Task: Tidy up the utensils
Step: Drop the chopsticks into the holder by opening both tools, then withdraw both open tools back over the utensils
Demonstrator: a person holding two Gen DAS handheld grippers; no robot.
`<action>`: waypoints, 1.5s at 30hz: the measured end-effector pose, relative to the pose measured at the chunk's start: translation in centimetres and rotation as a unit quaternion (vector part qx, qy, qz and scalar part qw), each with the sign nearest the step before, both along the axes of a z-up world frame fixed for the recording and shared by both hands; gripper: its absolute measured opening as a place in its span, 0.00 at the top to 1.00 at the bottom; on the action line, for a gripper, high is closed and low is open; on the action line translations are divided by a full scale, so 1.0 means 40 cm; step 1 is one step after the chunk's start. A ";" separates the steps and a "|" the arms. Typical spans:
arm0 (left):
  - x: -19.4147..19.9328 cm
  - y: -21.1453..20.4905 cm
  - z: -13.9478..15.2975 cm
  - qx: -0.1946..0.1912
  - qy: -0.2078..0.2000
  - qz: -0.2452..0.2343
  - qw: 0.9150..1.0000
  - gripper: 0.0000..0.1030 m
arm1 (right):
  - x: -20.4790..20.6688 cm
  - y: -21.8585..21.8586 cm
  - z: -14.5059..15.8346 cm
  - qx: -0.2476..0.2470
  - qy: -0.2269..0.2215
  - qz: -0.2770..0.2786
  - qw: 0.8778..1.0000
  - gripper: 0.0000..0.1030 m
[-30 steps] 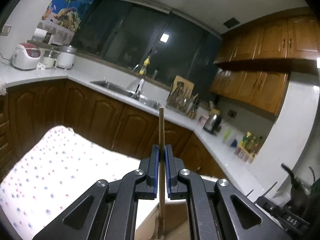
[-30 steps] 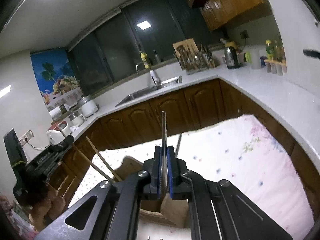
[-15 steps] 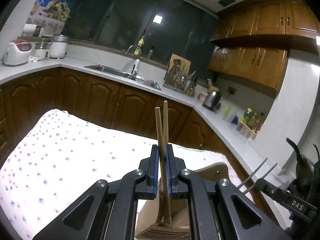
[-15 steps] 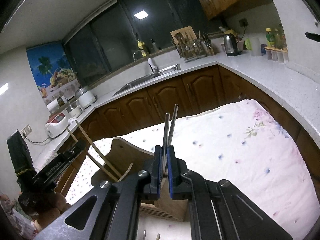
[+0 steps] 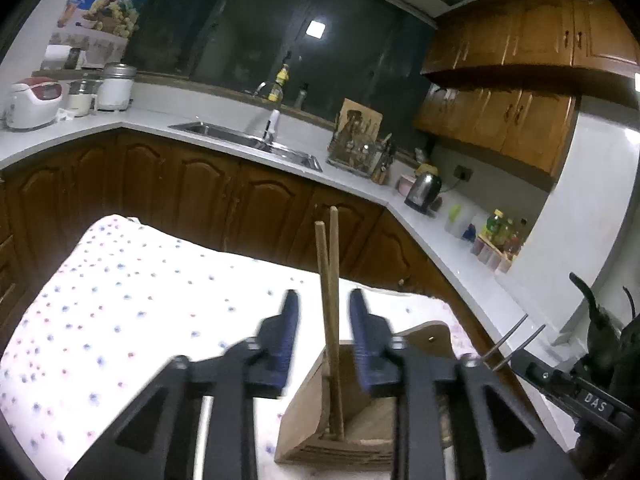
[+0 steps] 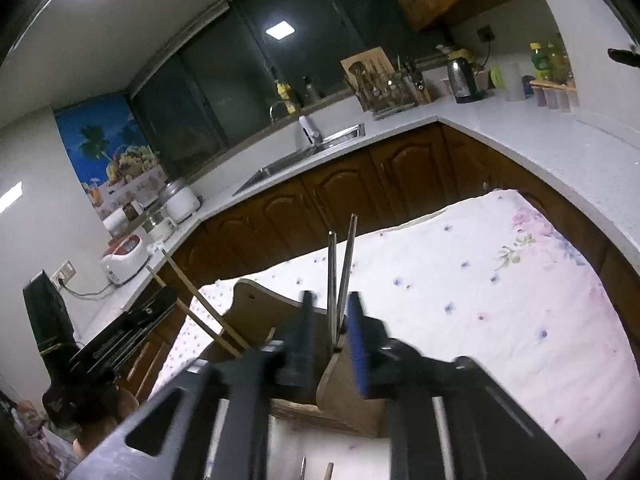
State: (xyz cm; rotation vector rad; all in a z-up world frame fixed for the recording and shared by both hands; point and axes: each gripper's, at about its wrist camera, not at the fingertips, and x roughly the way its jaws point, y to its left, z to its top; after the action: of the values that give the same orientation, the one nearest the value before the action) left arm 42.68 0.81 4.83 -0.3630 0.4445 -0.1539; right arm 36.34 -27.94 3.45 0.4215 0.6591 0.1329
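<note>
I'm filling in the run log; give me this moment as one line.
left gripper: just opened, wooden chopsticks in holder | right gripper: just opened, metal chopsticks in holder

Your left gripper: jaws just opened, blue pads clear on both sides of the pair of wooden chopsticks between them, touching neither.

Wooden chopsticks: two, upright, crossing slightly, lower ends in the wooden holder.

Wooden holder: on the dotted tablecloth, just under your fingers.

Your right gripper: at the right edge, near the holder; two metal chopsticks stick out at its tip; whether it grips them cannot be told.

Behind, on the white counter: sink, utensil rack, kettle, rice cooker, bottles.

Above right: brown cabinets.
</note>
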 end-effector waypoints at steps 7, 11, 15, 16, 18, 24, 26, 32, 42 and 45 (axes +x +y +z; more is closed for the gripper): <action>-0.126 0.039 0.026 -0.005 -0.018 0.021 1.000 0.16 | -0.062 -0.020 0.043 0.022 -0.032 -0.016 0.999 0.13; -0.211 0.067 0.027 -0.013 -0.015 0.034 0.999 0.01 | -0.115 -0.016 0.078 0.023 -0.056 -0.017 0.998 0.01; -0.292 0.079 0.033 -0.010 -0.006 0.033 0.999 0.01 | -0.161 0.000 0.109 0.011 -0.067 -0.005 0.998 0.01; -0.313 0.081 0.035 -0.008 -0.005 0.032 0.999 0.01 | -0.175 0.005 0.116 0.009 -0.069 -0.002 0.998 0.01; -0.345 0.087 0.045 -0.003 -0.003 0.031 1.000 0.01 | -0.207 0.012 0.128 0.007 -0.072 0.002 0.997 0.01; -0.461 0.100 0.064 -0.001 0.005 0.021 1.000 0.01 | -0.292 0.017 0.143 0.005 -0.071 0.003 0.997 0.01; -0.493 0.106 0.065 -0.003 0.008 0.021 1.000 0.01 | -0.317 0.015 0.142 0.006 -0.066 0.004 0.998 0.01; -0.574 0.123 0.059 -0.005 0.024 0.021 0.999 0.01 | -0.413 -0.002 0.133 0.000 -0.059 -0.008 0.998 0.01; -0.653 0.120 0.052 0.004 0.047 0.011 0.999 0.01 | -0.522 -0.029 0.066 -0.004 -0.017 -0.025 1.000 0.01; -0.669 0.121 0.045 0.002 0.056 0.012 0.998 0.01 | -0.541 -0.028 0.047 -0.009 -0.005 -0.024 1.000 0.01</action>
State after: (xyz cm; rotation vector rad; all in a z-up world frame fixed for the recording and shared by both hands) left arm 15.90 5.64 6.61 -0.3750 0.5516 -0.1099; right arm 14.71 -29.04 5.34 0.4189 0.6399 0.0828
